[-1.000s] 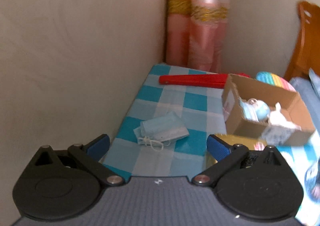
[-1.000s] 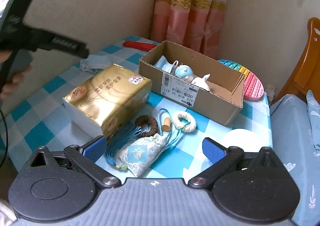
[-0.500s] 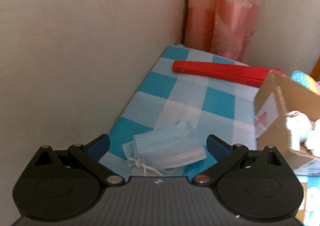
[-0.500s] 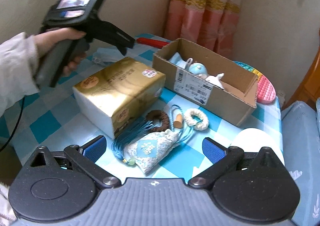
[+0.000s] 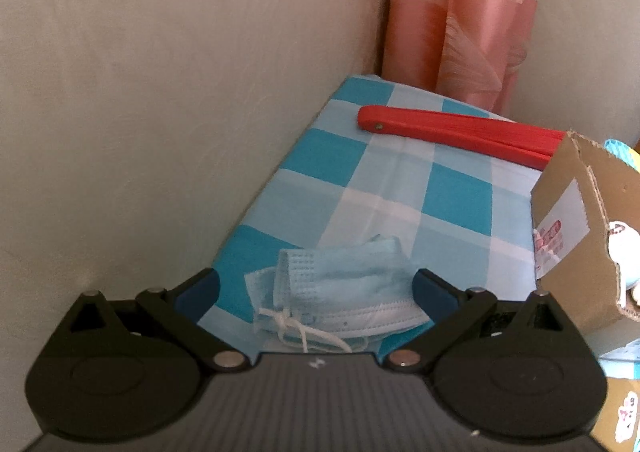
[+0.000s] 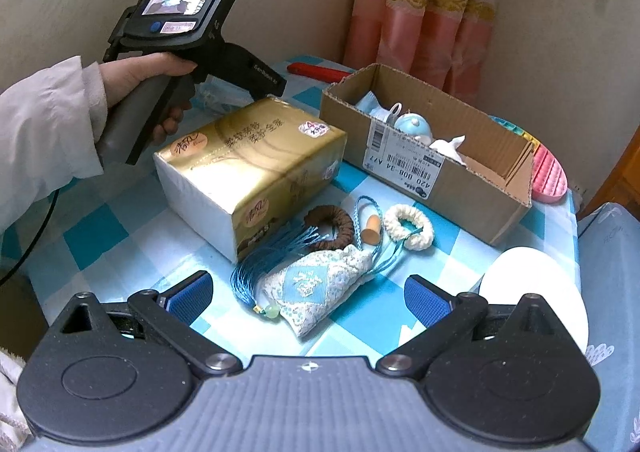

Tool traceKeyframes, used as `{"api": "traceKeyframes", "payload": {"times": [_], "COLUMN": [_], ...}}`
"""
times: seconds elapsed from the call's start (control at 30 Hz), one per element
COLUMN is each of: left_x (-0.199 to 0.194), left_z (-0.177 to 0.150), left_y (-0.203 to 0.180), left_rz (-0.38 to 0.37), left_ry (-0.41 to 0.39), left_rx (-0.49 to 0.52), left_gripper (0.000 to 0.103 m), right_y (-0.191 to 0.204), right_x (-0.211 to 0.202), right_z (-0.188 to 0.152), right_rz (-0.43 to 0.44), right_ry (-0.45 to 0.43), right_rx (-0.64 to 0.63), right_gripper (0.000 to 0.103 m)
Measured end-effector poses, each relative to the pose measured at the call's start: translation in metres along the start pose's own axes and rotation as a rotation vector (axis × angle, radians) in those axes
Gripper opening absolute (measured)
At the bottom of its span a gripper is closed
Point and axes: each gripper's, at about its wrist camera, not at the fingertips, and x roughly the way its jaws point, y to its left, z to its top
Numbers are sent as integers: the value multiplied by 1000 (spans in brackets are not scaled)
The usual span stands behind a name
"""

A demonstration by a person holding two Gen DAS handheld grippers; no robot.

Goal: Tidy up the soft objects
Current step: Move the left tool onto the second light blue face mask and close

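Observation:
A light blue face mask (image 5: 340, 292) with white ear loops lies on the checked tablecloth near the wall. My left gripper (image 5: 316, 290) is open, its two fingers standing either side of the mask. My right gripper (image 6: 308, 296) is open and empty above a lace sachet (image 6: 316, 288) with a blue tassel. A brown scrunchie (image 6: 334, 226) and a white scrunchie (image 6: 410, 226) lie just beyond it. A cardboard box (image 6: 404, 168) holds a blue mask and small soft toys; its corner shows in the left wrist view (image 5: 580, 236).
A gold tissue pack (image 6: 248, 172) stands left of the box. A red folded fan (image 5: 460, 130) lies at the back by pink curtains. A white round pad (image 6: 532, 292) and a pink bubble toy (image 6: 550, 176) are at the right. The wall runs along the table's left edge.
My left gripper has moved forward and down until the mask sits between its open fingers. My right gripper has barely moved.

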Motion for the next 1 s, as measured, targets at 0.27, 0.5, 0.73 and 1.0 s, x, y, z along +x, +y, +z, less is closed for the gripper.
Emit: {"api": "traceKeyframes", "payload": {"times": [0.27,0.5,0.73,1.0], "left_x": [7,3,-19,-55], "left_z": [-5,-7,-10,-21], "left_y": [-6,-6,-3,7], "left_rz": [-7,-16,-42,-63], "left_ry": [17,11,-16,-47], "left_rx": [2,14,31,52], "left_gripper": [102,82,69,69], "right_y": [0,-2,-1,-4], "right_x": [2,4,12,24], "right_z": [-1,-2,-6,-7], "right_rz": [5,11,51,36], "right_ry": [8,16,24,29], "right_rx": [7,12,-6,-7], "right_gripper": [103,103,100,87]}}
